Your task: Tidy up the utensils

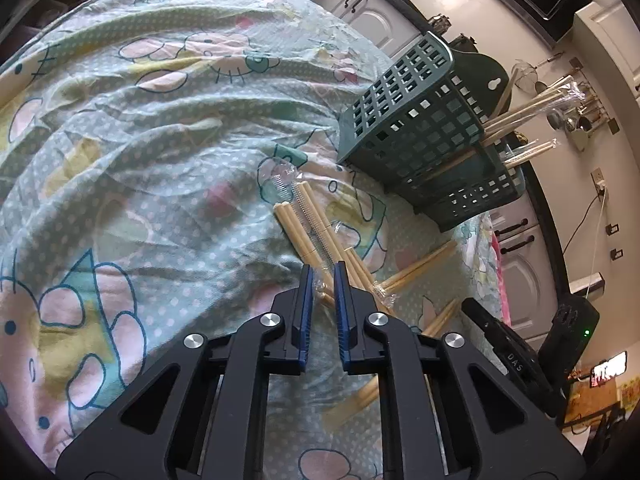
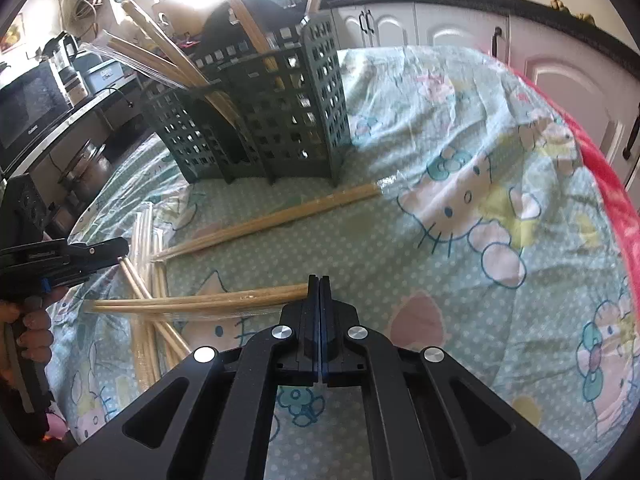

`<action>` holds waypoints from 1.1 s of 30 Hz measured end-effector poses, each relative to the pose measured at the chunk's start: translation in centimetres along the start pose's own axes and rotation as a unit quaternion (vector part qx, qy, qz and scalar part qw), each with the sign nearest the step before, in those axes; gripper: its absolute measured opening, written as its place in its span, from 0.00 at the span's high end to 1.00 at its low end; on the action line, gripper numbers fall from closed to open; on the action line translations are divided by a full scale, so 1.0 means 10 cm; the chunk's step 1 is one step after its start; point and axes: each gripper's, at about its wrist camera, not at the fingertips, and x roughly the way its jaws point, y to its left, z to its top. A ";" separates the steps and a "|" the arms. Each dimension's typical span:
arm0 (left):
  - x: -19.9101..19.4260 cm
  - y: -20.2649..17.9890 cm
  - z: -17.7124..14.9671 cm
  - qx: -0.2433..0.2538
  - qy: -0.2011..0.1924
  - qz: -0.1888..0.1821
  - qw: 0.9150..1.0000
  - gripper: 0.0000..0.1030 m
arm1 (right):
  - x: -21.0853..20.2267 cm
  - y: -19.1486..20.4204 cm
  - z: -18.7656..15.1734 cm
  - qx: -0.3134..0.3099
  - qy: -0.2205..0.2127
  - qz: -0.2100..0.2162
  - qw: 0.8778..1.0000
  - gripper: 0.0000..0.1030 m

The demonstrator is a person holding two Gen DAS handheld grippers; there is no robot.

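Tablecloth (image 1: 120, 152): thin printed cloth, matt, heavily creased. Caddy (image 1: 404, 128): dark green moulded plastic, perforated grid walls, dull finish. Chopsticks (image 2: 264, 216): pale wood, smooth, in clear glossy plastic sleeves. Left gripper (image 1: 321, 280): black matt body, ribbed blue pads (image 1: 307, 300), bright polished metal bolt heads. Right gripper (image 2: 319, 284): the same black matt finish.

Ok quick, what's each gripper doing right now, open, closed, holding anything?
Left gripper: open, holding nothing, poised over the plastic-wrapped pale wooden chopsticks.
Right gripper: shut on the wrapper of a wrapped pair of brown wooden chopsticks.
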 end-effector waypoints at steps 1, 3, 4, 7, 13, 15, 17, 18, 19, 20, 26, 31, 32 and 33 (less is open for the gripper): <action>-0.01 -0.01 0.00 0.001 -0.001 -0.001 1.000 0.95 | -0.04 0.02 0.01 -0.005 -0.007 -0.001 1.000 0.99; -0.05 -0.03 0.00 0.005 -0.005 -0.005 1.000 0.96 | -0.11 0.05 0.04 -0.012 -0.018 0.000 1.000 0.99; -0.06 -0.04 0.00 0.008 -0.007 -0.007 1.000 0.96 | -0.15 0.07 0.05 -0.015 -0.024 0.000 1.000 0.99; -0.15 -0.10 0.01 0.017 -0.019 -0.013 1.000 0.96 | -0.28 0.15 0.10 -0.026 -0.044 0.000 0.999 0.99; -0.35 -0.33 0.06 0.052 -0.048 -0.027 0.997 0.97 | -0.59 0.37 0.21 -0.057 -0.090 0.006 0.994 0.99; -0.43 -0.43 0.08 0.066 -0.058 -0.033 0.996 0.97 | -0.70 0.46 0.25 -0.066 -0.106 0.012 0.992 0.99; -0.51 -0.52 0.08 0.079 -0.067 -0.038 0.994 0.97 | -0.81 0.54 0.29 -0.076 -0.122 0.016 0.990 0.99; -0.56 -0.58 0.09 0.087 -0.072 -0.042 0.993 0.97 | -0.86 0.59 0.31 -0.081 -0.129 0.018 0.988 0.99; -0.59 -0.63 0.09 0.093 -0.076 -0.045 0.992 0.97 | -0.89 0.62 0.32 -0.084 -0.133 0.019 0.987 0.99; -0.62 -0.68 0.09 0.098 -0.079 -0.047 0.991 0.97 | -0.94 0.67 0.33 -0.090 -0.139 0.022 0.986 0.99; -0.78 -0.94 0.13 0.124 -0.098 -0.067 0.985 0.97 | -1.15 0.88 0.44 -0.117 -0.169 0.032 0.978 0.99; -0.89 -1.17 0.18 0.145 -0.110 -0.084 0.980 0.97 | -1.30 0.99 0.52 -0.129 -0.187 0.040 0.973 0.99; -0.92 -1.23 0.18 0.151 -0.113 -0.087 0.978 0.97 | -1.34 1.01 0.54 -0.132 -0.191 0.041 0.972 0.99; -0.94 -1.29 0.19 0.157 -0.115 -0.092 0.977 0.97 | -1.38 1.03 0.56 -0.135 -0.196 0.041 0.970 0.99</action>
